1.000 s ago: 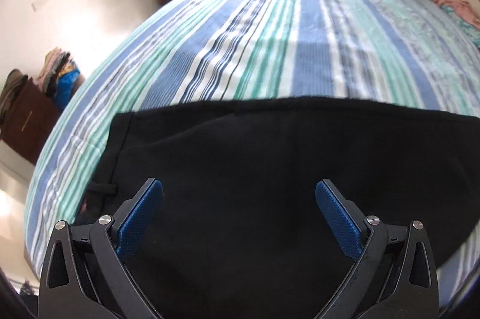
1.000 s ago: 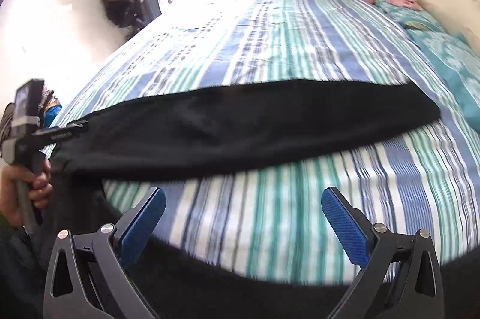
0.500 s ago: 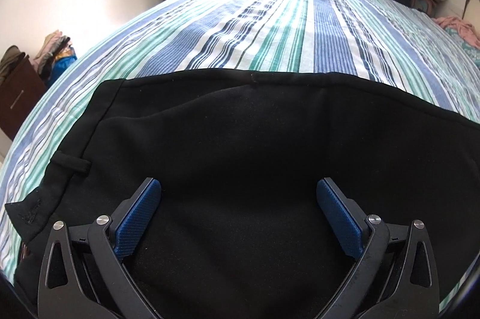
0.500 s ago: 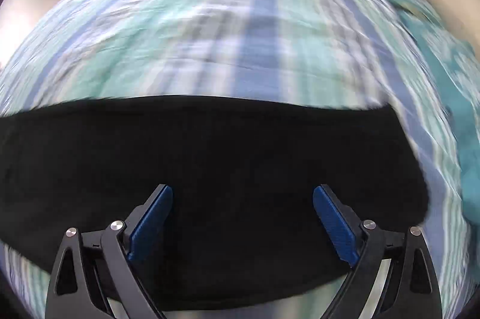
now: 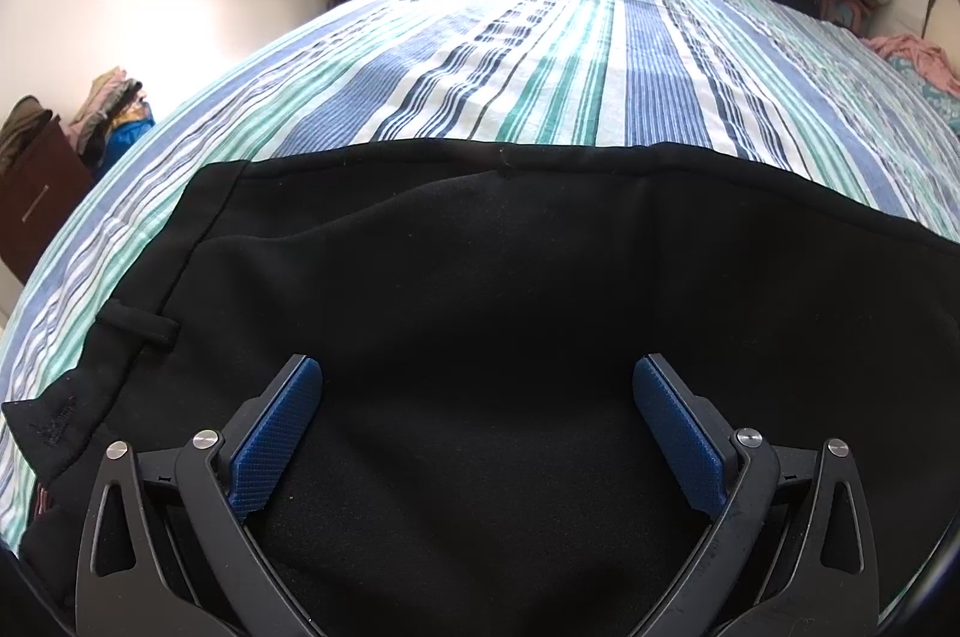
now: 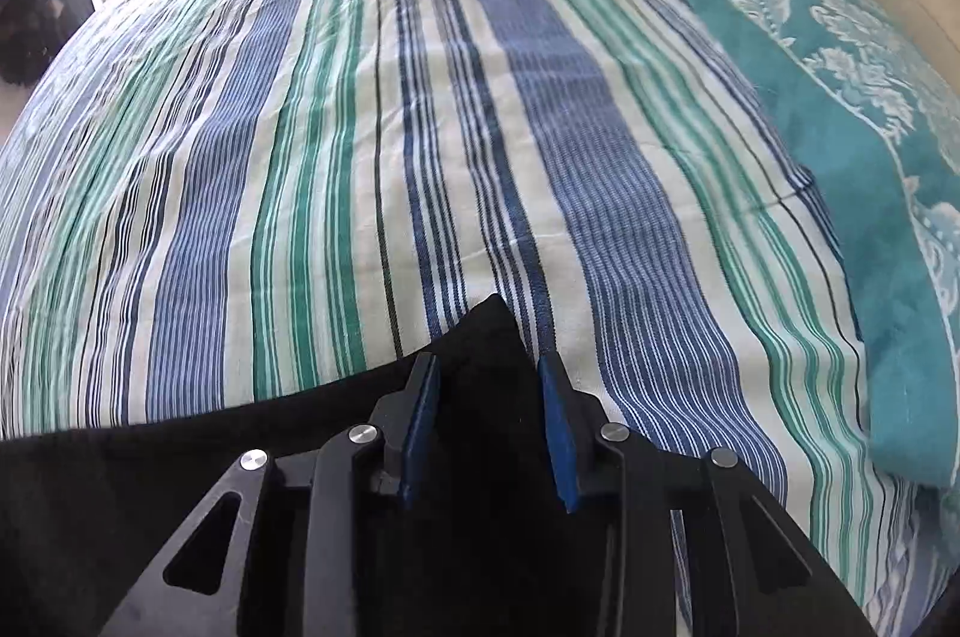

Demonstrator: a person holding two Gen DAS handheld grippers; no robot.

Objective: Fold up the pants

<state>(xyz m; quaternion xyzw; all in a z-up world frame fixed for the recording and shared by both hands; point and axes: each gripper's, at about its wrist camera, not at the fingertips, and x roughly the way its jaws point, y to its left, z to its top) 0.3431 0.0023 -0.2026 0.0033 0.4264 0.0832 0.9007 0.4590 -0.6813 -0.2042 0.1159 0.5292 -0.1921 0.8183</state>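
**Black cloth pinched at the hem end: how we do this grip well**

Black pants [image 5: 510, 313] lie flat across the striped bedsheet [image 5: 540, 55], the long way from left to right. In the left wrist view we see the waist part w/ a belt loop [image 5: 139, 324] near the left edge. In the right wrist view the other end of the pants [image 6: 486, 331] comes up as a small peak between the blue pads.

Right gripper [image 6: 487, 385]: the jaws are closing now, w/ the cloth between them, and the pads look to press already on this bunched corner. Left gripper [image 5: 477, 385]: jaws wide apart, hovering just above the pants, nothing held.

Our judgement of the step: we take the leg end w/ the right, probably to carry it over toward the waist for the fold.

To do it well:
- Let the right jaws finish closing before any lift; otherwise the thin cloth can slip out.
- Check we caught both layers of the leg, not only the top one. We cannot tell this from the views, the cloth is too dark.
- Avoid pinching the bedsheet together w/ the pants; the tips are very near to it.
- The left side should hold or grip the waist area, so the pants do not drag over the bed when the right pulls.
- Lift low and smooth, keep edges aligned. The teal blanket [image 6: 840, 115] at the right is beside the path, so we stay off it.
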